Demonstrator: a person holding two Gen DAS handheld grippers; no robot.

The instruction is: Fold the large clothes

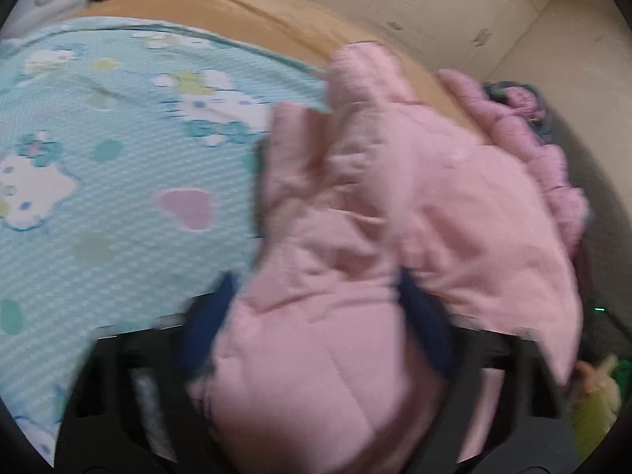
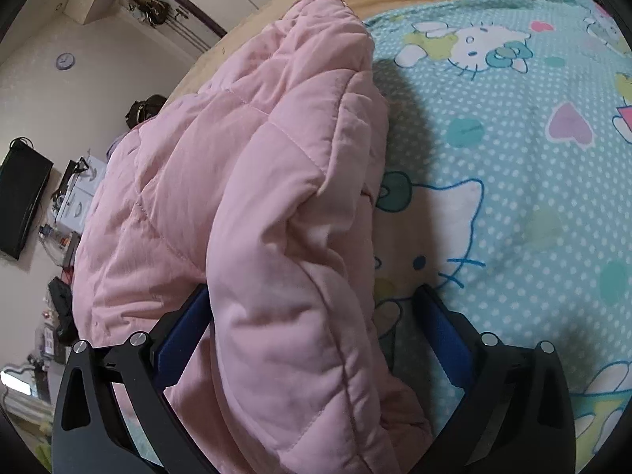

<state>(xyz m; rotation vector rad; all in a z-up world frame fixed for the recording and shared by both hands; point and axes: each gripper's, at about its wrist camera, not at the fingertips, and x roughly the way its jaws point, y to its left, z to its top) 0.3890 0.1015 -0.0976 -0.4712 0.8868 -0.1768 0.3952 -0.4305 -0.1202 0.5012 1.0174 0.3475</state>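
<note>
The pink quilted jacket [image 2: 252, 197] lies on the bed, at the edge of the teal cartoon sheet [image 2: 513, 181] and partly over the tan blanket [image 1: 245, 4] beyond that sheet. It looks soft, puffy and light for its bulk, likely to slump and spring back open instead of holding a crease, and its smooth shell may slip, so a deep bite on a seam or hem should hold better than a pinch of loose padding. The left gripper [image 1: 316, 308] has a thick fold of the jacket bunched between its blue pads [image 1: 426, 328]; the view is blurred, but the fingers seem clenched on it. The right gripper [image 2: 312, 335] stands wide apart, a jacket fold lying against its left pad [image 2: 185, 328] while the other finger sits over the sheet, well clear of the cloth, so nothing is pinched
</note>
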